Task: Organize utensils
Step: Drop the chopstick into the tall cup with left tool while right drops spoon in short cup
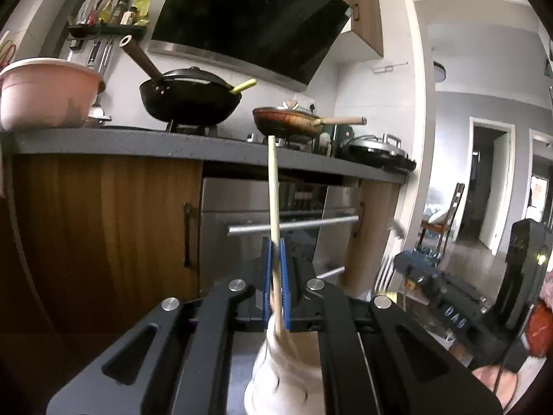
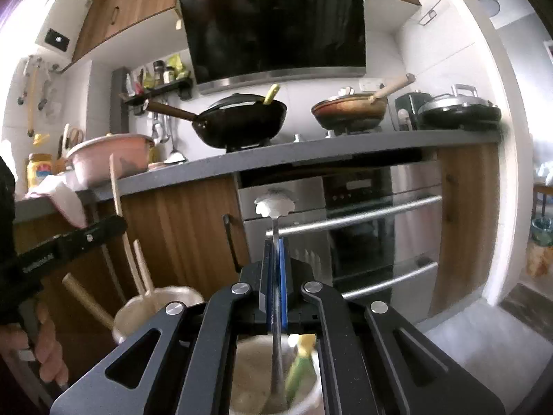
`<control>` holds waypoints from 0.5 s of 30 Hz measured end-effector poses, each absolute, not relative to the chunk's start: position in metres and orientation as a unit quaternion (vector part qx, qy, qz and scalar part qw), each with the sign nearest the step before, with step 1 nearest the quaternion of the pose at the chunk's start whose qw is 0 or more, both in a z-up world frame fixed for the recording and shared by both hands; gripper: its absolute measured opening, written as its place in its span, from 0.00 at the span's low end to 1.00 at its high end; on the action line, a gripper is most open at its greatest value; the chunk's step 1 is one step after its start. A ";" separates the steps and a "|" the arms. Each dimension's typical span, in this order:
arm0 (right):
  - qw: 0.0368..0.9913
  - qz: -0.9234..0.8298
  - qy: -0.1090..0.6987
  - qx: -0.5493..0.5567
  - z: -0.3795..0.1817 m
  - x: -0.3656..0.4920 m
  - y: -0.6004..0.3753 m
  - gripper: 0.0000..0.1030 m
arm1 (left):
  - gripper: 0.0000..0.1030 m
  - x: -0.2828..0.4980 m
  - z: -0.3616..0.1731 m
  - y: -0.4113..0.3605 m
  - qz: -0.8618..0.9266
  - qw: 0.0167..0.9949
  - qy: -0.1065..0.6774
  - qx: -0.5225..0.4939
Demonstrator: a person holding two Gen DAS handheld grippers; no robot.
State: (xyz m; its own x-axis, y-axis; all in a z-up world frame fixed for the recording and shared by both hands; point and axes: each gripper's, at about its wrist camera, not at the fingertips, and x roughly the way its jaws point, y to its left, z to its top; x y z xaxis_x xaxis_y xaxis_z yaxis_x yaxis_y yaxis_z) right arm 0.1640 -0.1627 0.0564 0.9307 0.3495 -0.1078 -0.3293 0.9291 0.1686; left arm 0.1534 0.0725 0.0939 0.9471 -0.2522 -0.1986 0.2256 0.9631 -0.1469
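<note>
My left gripper is shut on a pale wooden utensil that stands upright. Its lower end reaches into a cream holder just under the jaws. In the right wrist view the left gripper comes in from the left, over a holder with other wooden sticks in it. My right gripper is shut on a metal fork with a white knob on top. The fork's lower end is down in a second holder, beside a green and yellow utensil. The fork's tines also show in the left wrist view.
A grey counter runs ahead, above wooden cabinet doors and a steel oven with bar handles. On it stand a black wok, a brown pan, a pink bowl and a lidded pot. A person's hand grips the left tool.
</note>
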 end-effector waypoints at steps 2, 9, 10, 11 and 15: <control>0.979 0.176 0.075 0.076 0.052 0.157 -0.166 0.04 | 0.05 0.145 0.087 0.072 -0.122 0.984 0.119 -0.057; 0.972 0.184 0.122 0.076 0.038 0.154 -0.168 0.04 | 0.05 0.135 0.072 0.062 -0.123 0.981 0.150 -0.025; 0.972 0.184 0.128 0.074 0.037 0.155 -0.167 0.04 | 0.05 0.136 0.071 0.061 -0.130 0.979 0.156 -0.027; 0.971 0.184 0.132 0.072 0.036 0.155 -0.167 0.04 | 0.07 0.136 0.071 0.061 -0.134 0.978 0.160 -0.029; 0.970 0.184 0.145 0.069 0.034 0.156 -0.167 0.09 | 0.47 0.133 0.069 0.060 -0.123 0.978 0.167 -0.025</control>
State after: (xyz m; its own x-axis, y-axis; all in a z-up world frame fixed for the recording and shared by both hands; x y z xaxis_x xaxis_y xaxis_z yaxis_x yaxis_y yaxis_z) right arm 0.1559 -0.1674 0.0337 0.8901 0.3767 -0.2565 -0.3365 0.9229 0.1873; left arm 0.1330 0.0605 0.0687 0.9140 -0.2496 -0.3198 0.2329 0.9683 -0.0902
